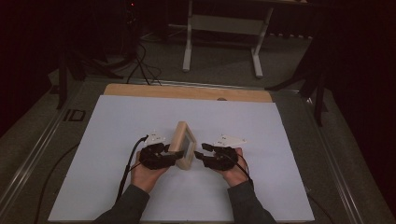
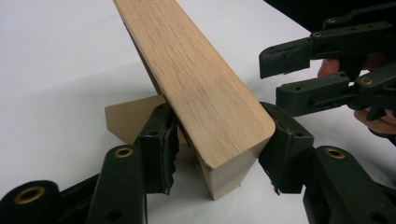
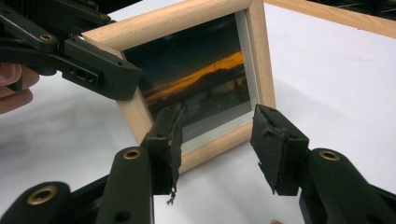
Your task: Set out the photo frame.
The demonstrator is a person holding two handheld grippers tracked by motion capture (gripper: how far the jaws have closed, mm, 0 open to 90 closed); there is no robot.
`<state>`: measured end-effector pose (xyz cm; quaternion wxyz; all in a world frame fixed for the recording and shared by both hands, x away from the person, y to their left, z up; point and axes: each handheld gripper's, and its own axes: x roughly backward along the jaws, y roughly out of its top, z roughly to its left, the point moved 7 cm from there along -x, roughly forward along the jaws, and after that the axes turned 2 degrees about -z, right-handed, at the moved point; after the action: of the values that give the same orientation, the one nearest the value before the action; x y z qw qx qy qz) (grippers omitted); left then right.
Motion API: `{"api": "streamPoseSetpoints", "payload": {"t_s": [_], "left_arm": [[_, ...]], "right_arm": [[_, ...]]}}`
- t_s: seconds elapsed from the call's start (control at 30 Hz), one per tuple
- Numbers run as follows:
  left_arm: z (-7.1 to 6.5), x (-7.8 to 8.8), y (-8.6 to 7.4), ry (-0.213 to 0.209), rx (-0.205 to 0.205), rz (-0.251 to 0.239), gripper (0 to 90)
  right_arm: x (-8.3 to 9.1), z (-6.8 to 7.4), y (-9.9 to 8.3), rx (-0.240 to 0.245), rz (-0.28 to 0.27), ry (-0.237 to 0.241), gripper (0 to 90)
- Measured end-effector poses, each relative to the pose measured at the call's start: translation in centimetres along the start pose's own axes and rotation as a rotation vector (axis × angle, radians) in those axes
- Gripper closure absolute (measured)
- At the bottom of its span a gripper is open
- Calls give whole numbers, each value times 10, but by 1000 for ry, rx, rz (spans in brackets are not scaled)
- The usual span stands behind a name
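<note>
The top of the picture frame [image 2: 196, 88] ran off the upper edge of the left gripper view, and its fold-out stand [image 2: 128, 119] was partly hidden behind a jaw. In the right gripper view the left gripper [image 3: 84, 65] covered one corner of the frame, and the photo [image 3: 196, 79] was too dark and blurred to make out.

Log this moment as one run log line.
left tool: shut on picture frame | right tool: open, facing frame front | frame: upright on white table
</note>
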<state>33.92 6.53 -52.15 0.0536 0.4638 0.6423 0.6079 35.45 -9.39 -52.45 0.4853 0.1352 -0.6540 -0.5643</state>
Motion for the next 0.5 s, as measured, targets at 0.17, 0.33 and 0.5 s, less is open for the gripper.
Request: {"api": "streamPoseSetpoints", "payload": {"t_s": [0.17,0.33,0.5], "left_arm": [[0,1,0,3,1,4,516],[1,2,0,7,0,5,532],[2,3,1,9,2,2,561]], "right_arm": [[2,-2,2,-2,-9,-4,525],[5,-3,4,1,-14,-10,522],[7,-4,6,3,-21,-17,521]]}}
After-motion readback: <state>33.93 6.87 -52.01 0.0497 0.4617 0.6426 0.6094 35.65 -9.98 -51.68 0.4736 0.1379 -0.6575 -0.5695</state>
